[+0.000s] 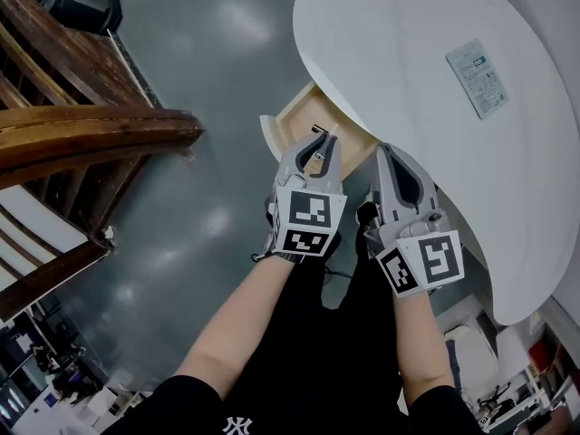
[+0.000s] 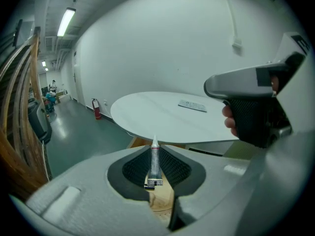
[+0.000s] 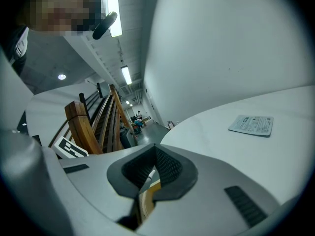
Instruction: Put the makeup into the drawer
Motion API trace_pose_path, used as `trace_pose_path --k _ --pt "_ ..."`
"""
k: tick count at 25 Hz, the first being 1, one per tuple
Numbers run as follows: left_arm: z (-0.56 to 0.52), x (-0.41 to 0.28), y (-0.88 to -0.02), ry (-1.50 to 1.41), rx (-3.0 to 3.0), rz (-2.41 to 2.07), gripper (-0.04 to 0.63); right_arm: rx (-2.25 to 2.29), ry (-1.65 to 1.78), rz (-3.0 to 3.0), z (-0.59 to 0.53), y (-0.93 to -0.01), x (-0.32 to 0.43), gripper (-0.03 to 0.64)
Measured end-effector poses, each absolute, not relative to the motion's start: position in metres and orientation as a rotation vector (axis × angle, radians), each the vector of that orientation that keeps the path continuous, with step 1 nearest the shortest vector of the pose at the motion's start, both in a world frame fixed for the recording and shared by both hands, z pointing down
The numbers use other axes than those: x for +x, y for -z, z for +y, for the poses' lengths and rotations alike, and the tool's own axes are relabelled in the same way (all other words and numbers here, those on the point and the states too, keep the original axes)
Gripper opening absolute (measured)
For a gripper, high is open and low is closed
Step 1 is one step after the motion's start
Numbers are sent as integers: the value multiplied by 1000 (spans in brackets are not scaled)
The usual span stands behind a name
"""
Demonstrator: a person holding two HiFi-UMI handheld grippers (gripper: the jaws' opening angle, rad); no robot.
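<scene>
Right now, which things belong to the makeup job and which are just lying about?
Job: makeup tube in the left tool; open wooden drawer.
Lying about: printed packet on the white table; wooden staircase; fire extinguisher.

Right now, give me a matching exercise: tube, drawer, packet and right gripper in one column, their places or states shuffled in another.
1. tube
2. drawer
3. packet
4. right gripper

A. lying on the table
B. shut, nothing in it
C. open, under the table's edge
D. clamped in the left gripper

Pairs: 1-D, 2-C, 3-A, 4-B
</scene>
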State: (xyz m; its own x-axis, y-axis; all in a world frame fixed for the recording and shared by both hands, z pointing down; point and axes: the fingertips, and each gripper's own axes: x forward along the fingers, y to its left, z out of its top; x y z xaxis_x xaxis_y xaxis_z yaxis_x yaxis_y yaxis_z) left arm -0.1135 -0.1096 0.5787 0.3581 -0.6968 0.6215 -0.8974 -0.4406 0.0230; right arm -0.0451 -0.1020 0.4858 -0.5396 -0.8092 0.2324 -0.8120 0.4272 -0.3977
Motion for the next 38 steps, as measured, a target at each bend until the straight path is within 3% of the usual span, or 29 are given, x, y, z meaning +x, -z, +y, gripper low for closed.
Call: trace_pose_path --k 20,38 --pt "-118 -100 -669 -853 2259 -1247 64 1524 -774 -2605 -121 -549 -51 15" --pt "-119 -90 -690 -959 2265 -1174 64 1557 -794 -2591 -131 -557 -41 15"
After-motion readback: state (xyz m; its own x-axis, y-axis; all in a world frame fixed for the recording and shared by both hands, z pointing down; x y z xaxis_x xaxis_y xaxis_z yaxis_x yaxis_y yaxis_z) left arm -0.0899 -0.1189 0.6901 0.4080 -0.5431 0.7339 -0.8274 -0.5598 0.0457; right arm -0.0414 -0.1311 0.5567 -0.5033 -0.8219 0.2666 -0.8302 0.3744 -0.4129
